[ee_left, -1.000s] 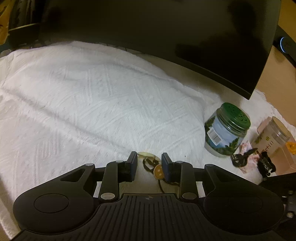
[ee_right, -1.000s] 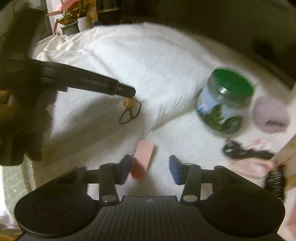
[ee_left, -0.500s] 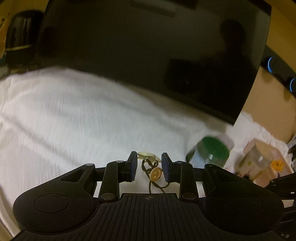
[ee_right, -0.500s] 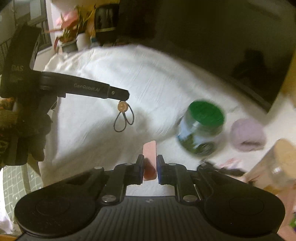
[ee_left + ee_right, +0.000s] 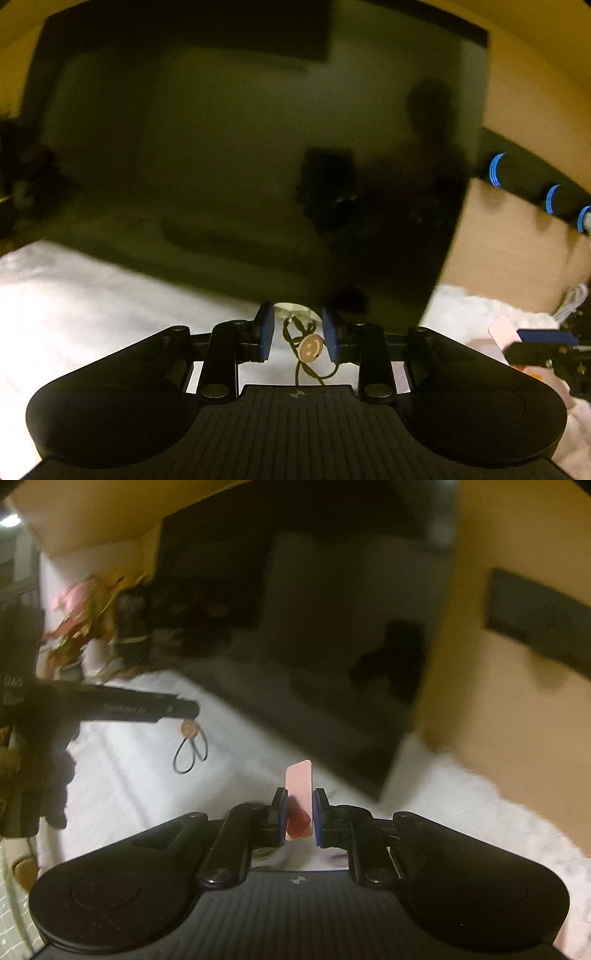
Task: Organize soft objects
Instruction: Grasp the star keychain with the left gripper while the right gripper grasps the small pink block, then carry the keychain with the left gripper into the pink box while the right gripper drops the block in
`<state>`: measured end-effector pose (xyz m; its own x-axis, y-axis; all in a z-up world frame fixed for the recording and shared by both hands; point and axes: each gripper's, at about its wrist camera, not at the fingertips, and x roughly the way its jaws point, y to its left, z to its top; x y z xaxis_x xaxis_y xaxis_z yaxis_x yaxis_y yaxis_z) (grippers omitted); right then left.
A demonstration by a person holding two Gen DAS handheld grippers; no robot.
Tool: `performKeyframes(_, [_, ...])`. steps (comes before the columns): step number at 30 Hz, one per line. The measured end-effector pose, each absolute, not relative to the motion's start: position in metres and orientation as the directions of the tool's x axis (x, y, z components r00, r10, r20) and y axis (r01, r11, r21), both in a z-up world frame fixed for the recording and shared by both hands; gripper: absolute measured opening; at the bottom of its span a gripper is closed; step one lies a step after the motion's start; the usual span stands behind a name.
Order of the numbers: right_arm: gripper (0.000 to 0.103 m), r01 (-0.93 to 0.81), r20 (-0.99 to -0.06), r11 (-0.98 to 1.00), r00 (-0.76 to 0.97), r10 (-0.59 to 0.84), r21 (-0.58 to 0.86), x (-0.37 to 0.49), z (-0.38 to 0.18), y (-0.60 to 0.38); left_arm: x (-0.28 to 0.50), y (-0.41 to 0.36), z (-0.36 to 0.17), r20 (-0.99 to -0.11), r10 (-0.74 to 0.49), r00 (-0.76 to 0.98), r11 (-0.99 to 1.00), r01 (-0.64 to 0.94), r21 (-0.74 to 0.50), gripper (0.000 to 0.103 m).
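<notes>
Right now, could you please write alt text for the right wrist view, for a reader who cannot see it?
The right gripper is shut on a pink flat piece, raised above a white cloth. At left, the left gripper dangles a hair tie; behind is a dark screen.

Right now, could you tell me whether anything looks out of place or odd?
Nothing looks spilled or damaged. The hair tie hangs off the left gripper, its loop dangling free, and the right gripper pinches the pink card upright.
</notes>
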<state>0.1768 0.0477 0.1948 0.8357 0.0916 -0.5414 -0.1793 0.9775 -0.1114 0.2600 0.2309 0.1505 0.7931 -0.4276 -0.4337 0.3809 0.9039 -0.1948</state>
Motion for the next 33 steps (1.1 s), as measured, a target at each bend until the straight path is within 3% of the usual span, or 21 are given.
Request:
performKeyframes(17, [0.014,0.218,-0.426,0.972,0.873,-0.236,-0.092,0.093,0.220,-0.150,0.210,-0.008,0.146,-0.471,-0.772,0.427,0.602,0.730,-0.324,0.032])
performKeyframes(23, [0.014,0.261,-0.464,0.964,0.850,-0.249,-0.040,0.079,0.192,-0.188,0.196,-0.071,0.115,-0.553,-0.762,0.336,0.568,0.758,-0.321,0.032])
performKeyframes(33, [0.014,0.253,-0.523,0.966,0.831,-0.192,0.048,0.097,0.146,-0.223,0.194,-0.111,0.063,-0.678,-0.674,0.293,0.593,0.762,-0.261,0.032])
